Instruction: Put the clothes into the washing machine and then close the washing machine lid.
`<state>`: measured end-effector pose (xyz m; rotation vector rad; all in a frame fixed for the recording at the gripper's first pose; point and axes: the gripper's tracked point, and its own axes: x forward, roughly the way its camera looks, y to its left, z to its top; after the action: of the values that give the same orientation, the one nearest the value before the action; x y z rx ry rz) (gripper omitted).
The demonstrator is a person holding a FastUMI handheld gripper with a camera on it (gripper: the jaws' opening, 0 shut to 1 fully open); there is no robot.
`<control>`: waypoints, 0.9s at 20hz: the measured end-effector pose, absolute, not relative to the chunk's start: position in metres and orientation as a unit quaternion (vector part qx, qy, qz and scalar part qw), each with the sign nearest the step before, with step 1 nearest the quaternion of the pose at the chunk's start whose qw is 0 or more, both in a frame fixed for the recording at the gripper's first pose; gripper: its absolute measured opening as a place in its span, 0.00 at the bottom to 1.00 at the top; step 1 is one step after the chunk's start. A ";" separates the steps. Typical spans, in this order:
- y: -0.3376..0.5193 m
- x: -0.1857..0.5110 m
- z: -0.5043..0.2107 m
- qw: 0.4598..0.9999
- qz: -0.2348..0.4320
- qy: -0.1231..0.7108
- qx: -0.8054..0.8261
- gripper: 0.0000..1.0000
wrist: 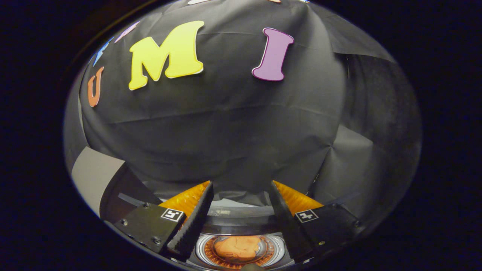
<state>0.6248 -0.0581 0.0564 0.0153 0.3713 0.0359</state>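
Clothes [238, 247] sit in the drum [278, 248] at 6 o'clock; lid [124, 188] open at 8; my gripper [241, 192] gapes wide, holding nothing

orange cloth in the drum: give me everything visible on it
The orange cloth looks like a soft, crumpled bundle with folds, a plain peach-orange fabric. It lies down inside the washing machine drum, ringed by the shiny metal wall, which mirrors its colour. It sits below and between the fingers of the tongs, which are open and not touching it. Its near edge is cut off from sight.
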 end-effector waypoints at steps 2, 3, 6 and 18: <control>-0.059 0.616 0.054 0.983 0.017 0.183 0.008 0.93; -0.059 0.612 0.052 0.983 0.017 0.183 0.008 0.93; -0.059 0.600 0.049 0.984 0.017 0.179 0.010 0.93; -0.062 0.561 0.029 0.985 0.021 0.173 0.015 0.93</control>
<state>0.5615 -0.0625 0.0289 0.0296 0.3477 0.0421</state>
